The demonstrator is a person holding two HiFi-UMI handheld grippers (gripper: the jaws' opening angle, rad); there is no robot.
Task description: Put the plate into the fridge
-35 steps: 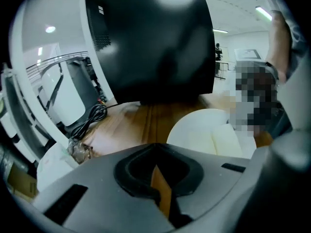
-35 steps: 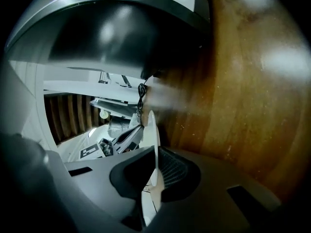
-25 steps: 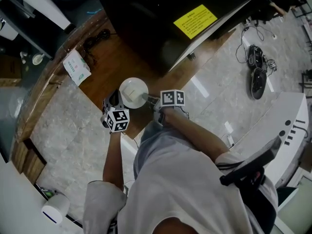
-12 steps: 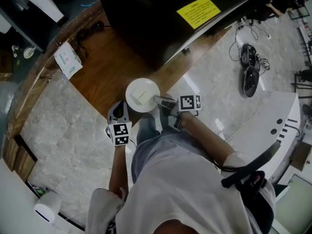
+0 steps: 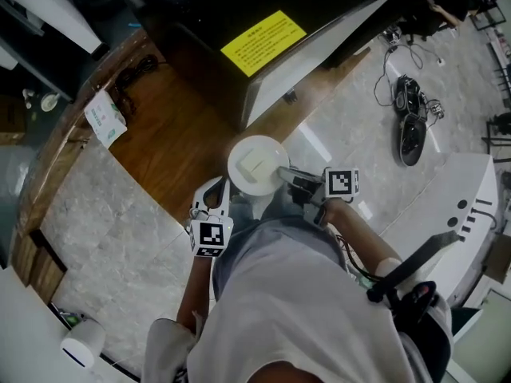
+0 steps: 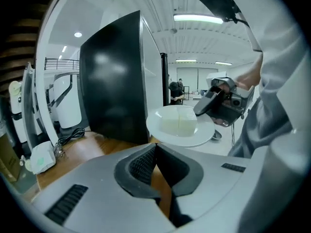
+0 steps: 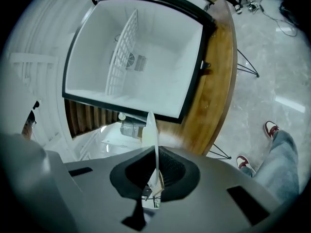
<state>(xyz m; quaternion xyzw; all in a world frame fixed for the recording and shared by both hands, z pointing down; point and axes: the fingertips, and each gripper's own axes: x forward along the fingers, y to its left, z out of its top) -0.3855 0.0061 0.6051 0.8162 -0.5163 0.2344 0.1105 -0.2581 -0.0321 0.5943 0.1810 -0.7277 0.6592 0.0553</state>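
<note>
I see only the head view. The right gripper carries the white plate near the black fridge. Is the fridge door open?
Observer: Yes. The right gripper view shows the fridge open, with a white inside and a wire shelf.
Operator: How is the plate held?
Observer: The right gripper is shut on the rim of the plate, which stands edge-on between the jaws.
Operator: And the left gripper?
Observer: In its own view the left gripper is shut, with nothing between its jaws.
</note>
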